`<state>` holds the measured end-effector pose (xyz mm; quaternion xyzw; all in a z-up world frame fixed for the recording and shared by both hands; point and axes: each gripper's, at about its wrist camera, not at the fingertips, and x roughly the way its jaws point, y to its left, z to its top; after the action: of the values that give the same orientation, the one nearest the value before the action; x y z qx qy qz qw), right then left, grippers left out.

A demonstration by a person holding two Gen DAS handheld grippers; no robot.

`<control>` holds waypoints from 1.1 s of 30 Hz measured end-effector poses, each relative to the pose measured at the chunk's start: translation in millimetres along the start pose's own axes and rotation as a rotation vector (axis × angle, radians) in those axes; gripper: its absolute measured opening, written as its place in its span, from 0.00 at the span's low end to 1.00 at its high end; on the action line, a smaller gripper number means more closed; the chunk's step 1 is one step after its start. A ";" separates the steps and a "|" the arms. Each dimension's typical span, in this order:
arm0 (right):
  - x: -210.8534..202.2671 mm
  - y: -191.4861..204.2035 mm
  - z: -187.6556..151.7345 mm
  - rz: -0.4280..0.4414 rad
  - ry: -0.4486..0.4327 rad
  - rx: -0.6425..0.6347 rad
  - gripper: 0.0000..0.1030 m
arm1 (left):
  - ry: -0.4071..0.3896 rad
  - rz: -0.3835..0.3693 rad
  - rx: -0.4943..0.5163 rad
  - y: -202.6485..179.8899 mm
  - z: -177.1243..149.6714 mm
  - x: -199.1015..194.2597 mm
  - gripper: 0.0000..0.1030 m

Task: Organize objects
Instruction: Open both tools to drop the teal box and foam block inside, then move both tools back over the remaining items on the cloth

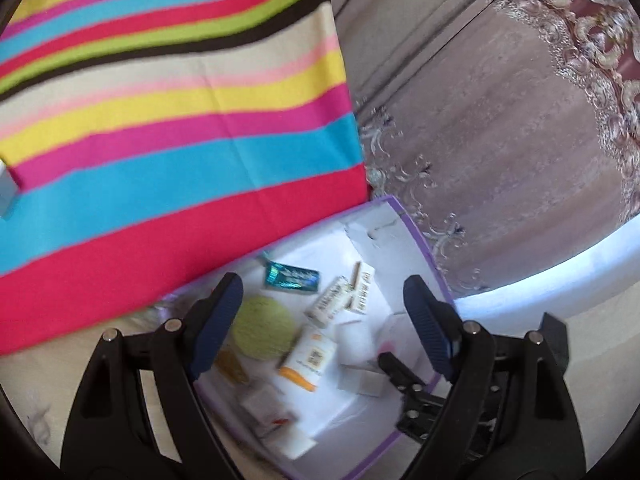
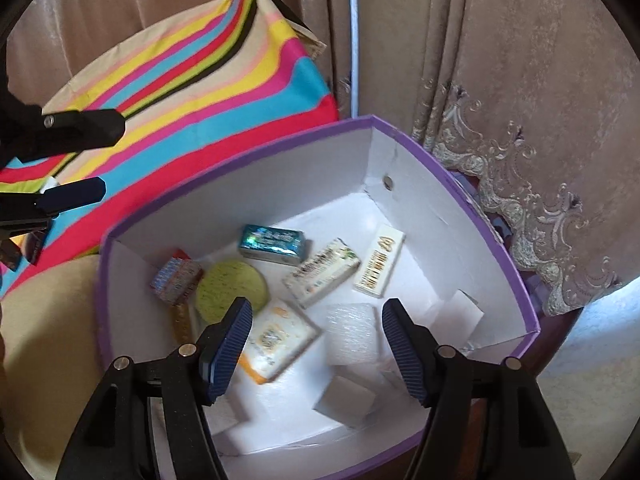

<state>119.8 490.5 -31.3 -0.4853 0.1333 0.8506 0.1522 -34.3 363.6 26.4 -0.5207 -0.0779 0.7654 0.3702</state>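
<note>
Striped cloth (image 2: 192, 92): broad bands of pink, blue, yellow and red, lying just beside the box.
Curtain (image 2: 520, 100): beige, embroidered hem, hanging behind the box.
Box (image 2: 516, 264): purple rim, white inside, open at the top, holding all the small items.
Right gripper (image 2: 316, 344): above the box, jaws apart, nothing between the pads.
Left gripper (image 1: 324, 320): over the box's near side, jaws wide, empty.
Green disc (image 2: 232, 288): flat on the box floor, between a patterned packet and the cartons.
Teal packet (image 2: 272, 242): toward the far wall.
White-and-orange carton (image 2: 280, 340): beside the green disc.
</note>
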 end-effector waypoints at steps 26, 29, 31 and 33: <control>-19.3 158.0 33.8 0.216 -0.027 -0.210 0.76 | -0.348 0.498 -0.103 191.3 -34.5 -184.7 0.78; -16.3 181.1 36.4 0.243 -0.015 -0.242 0.76 | -0.382 0.567 -0.166 222.2 -46.7 -209.9 0.76; -15.2 198.4 37.5 0.261 -0.012 -0.266 0.76 | -0.395 0.601 -0.193 240.6 -53.0 -222.6 0.76; -12.6 212.3 39.6 0.278 -0.008 -0.279 0.76 | -0.395 0.621 -0.224 258.0 -56.4 -230.3 0.75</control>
<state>12.4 308.8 15.9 -0.4754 0.0791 0.8755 -0.0348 -69.1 15.2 41.3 -0.3991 -0.0693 0.9135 0.0393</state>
